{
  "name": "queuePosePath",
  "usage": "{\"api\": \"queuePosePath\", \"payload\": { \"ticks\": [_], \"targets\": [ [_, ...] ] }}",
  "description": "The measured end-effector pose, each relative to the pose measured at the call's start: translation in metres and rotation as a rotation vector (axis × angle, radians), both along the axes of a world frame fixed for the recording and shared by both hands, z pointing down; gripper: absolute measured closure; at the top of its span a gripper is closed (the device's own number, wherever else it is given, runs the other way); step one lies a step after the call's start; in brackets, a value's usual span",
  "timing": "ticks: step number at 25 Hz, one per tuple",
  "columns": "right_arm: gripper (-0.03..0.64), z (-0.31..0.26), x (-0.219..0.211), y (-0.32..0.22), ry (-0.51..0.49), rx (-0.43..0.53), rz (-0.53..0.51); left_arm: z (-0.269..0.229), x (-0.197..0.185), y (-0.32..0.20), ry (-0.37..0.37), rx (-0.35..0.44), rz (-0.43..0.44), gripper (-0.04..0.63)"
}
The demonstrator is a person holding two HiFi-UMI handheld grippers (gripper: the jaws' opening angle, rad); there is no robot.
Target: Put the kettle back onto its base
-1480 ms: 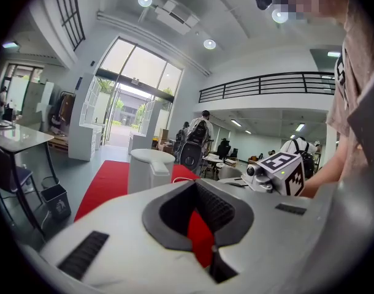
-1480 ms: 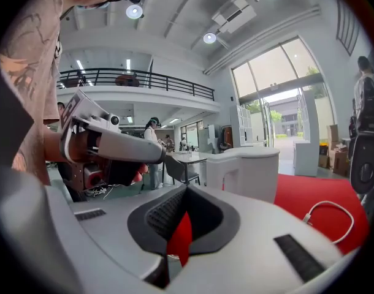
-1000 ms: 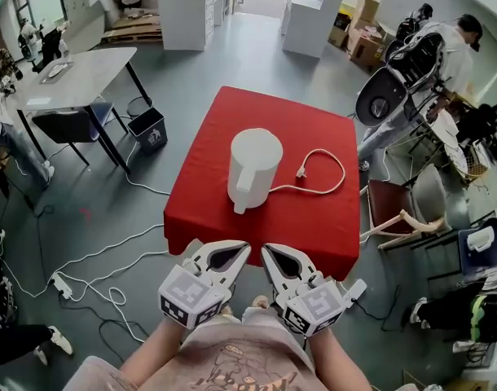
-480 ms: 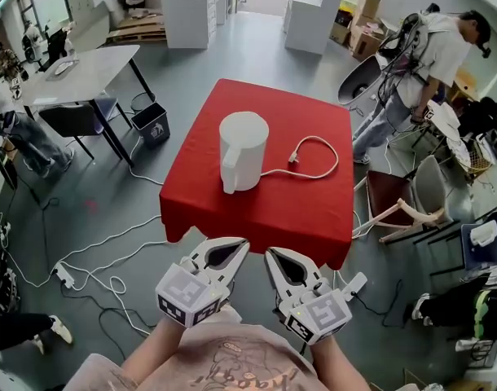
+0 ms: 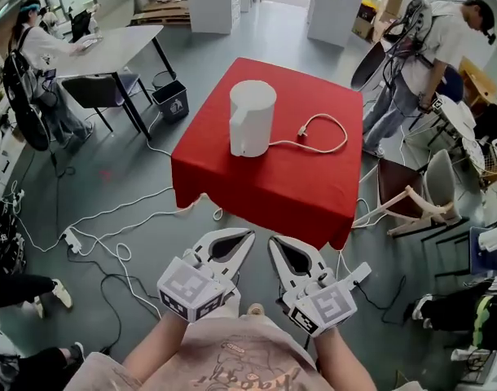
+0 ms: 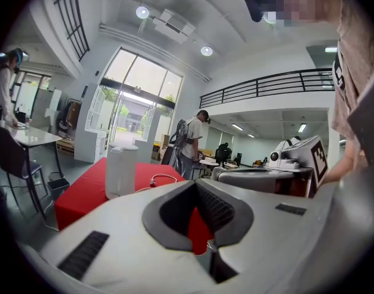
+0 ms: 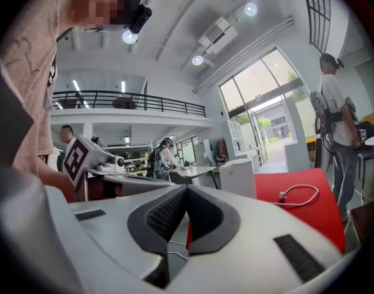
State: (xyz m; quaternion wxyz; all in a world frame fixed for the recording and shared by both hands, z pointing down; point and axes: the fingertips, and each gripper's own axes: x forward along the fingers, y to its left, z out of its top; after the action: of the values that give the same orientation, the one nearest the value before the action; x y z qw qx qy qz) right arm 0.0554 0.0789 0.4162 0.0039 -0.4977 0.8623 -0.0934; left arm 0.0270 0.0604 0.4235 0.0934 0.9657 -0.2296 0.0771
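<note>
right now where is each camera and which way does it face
Head view: on the head, steeply down at table and kettle; shows forearms, left tongs, right tongs.
Left gripper view: on left tongs, along its shut jaws toward the table; right tongs at right.
Right gripper view: on right tongs, same heading; left tongs at left.
All three share the kettle.

Red table [image 5: 265, 187] mid-floor — grey desk [image 5: 110, 49], bin [image 5: 173, 102] beside it.
</note>
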Motion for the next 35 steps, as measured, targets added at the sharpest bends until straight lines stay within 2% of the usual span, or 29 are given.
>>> {"api": "queuePosePath", "payload": {
  "ticks": [6, 12, 16, 21, 35],
  "targets": [
    [0.615, -0.008, -0.023, 0.038, -0.020, 0.024, -0.022, -0.005, -0.020, 0.044, 0.010, 0.011, -0.021, 0.603],
    [0.614, -0.015, -0.039, 0.060, -0.031, 0.037, -0.008, -0.013, -0.041, 0.066, 0.027, -0.002, -0.053, 0.603],
    [0.614, -0.017, -0.049, 0.064, -0.028, 0.047, -0.006, -0.017, -0.053, 0.068, 0.034, -0.001, -0.070, 0.603],
    [0.615, -0.019, -0.059, 0.065, -0.022, 0.055, -0.002, -0.017, -0.062, 0.071, 0.042, 0.023, -0.051, 0.603],
    [0.615, -0.018, -0.072, 0.065, -0.003, 0.055, 0.005, -0.019, -0.067, 0.076, 0.051, 0.032, -0.016, 0.603]
  ]
}}
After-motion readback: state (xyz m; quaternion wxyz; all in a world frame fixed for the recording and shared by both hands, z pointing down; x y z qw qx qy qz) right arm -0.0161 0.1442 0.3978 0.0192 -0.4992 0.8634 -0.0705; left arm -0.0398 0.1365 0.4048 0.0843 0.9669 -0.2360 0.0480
